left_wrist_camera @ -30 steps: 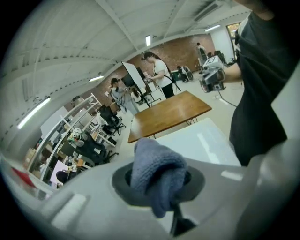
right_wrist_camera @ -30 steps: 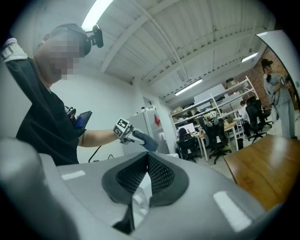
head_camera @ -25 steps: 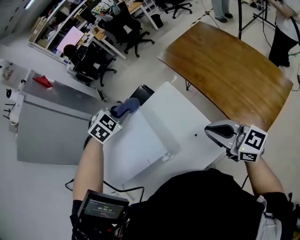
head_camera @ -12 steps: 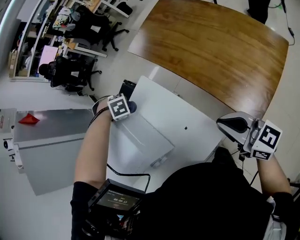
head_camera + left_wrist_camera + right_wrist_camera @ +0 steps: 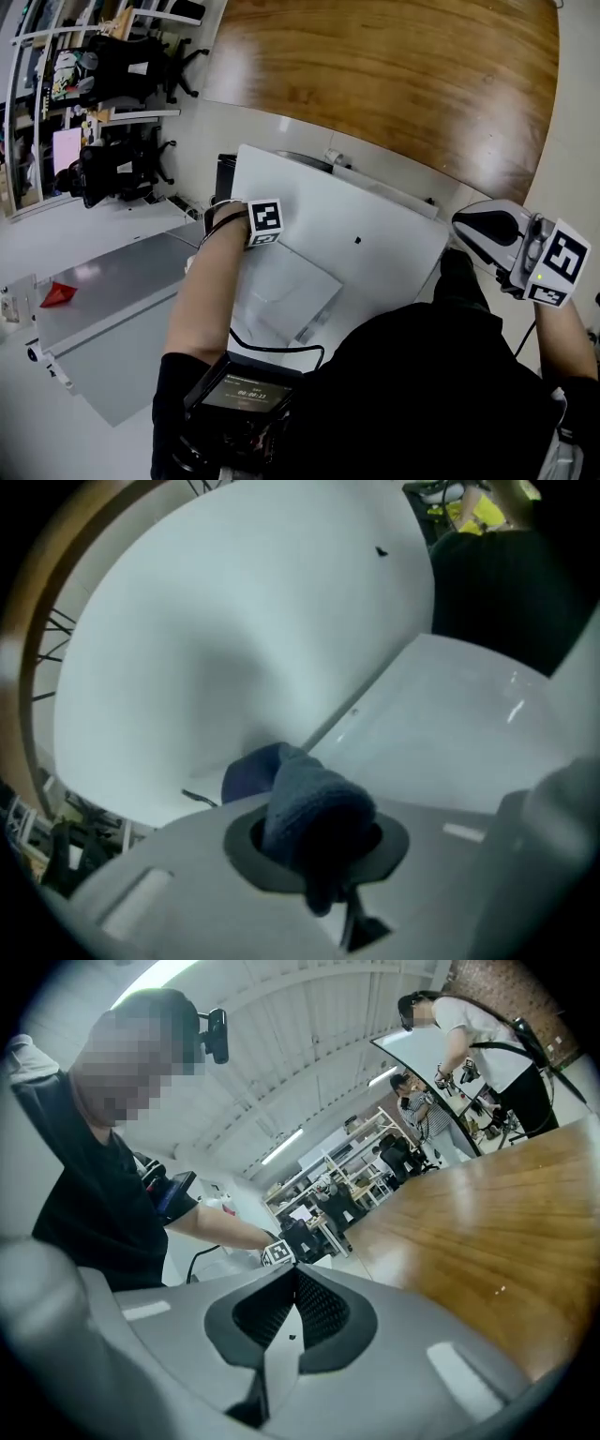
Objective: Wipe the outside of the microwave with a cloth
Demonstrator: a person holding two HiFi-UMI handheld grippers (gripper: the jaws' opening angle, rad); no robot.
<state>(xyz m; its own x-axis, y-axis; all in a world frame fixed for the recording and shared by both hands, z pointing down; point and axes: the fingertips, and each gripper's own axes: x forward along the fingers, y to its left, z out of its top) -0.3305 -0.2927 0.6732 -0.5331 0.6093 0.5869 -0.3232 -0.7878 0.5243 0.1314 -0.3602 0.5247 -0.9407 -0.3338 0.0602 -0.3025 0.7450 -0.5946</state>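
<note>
- The left claw (image 5: 317,841) is pinching a bunched blue cloth (image 5: 281,780). In the left gripper view the wad is pressed on the white casing of the microwave (image 5: 366,234), close to a seam where two panels meet.
- In the head view the left claw sits at the microwave's far left top edge, and the person's forearm lies across the panel below it.
- The right claw (image 5: 292,1307) is pressed together with nothing in it. It hangs off to the right, clear of the microwave and over the edge of the wooden surface (image 5: 394,84).
- Slip risk: only a small fold of cloth appears to sit in the pinch. Dragging it hard along the seam could pull it out.
- Scrape risk: the wad is narrow. If the left claw tilts, its hard tips rather than the cloth could rub the casing.
- Shift risk: nothing braces the microwave. A firm sideways stroke could slide it, since the right claw is idle.
- Snag risk: a black cord (image 5: 272,349) loops near the left elbow, and a backward pull could catch it.
- Coverage risk: such a small contact patch can leave strips unwiped.
</note>
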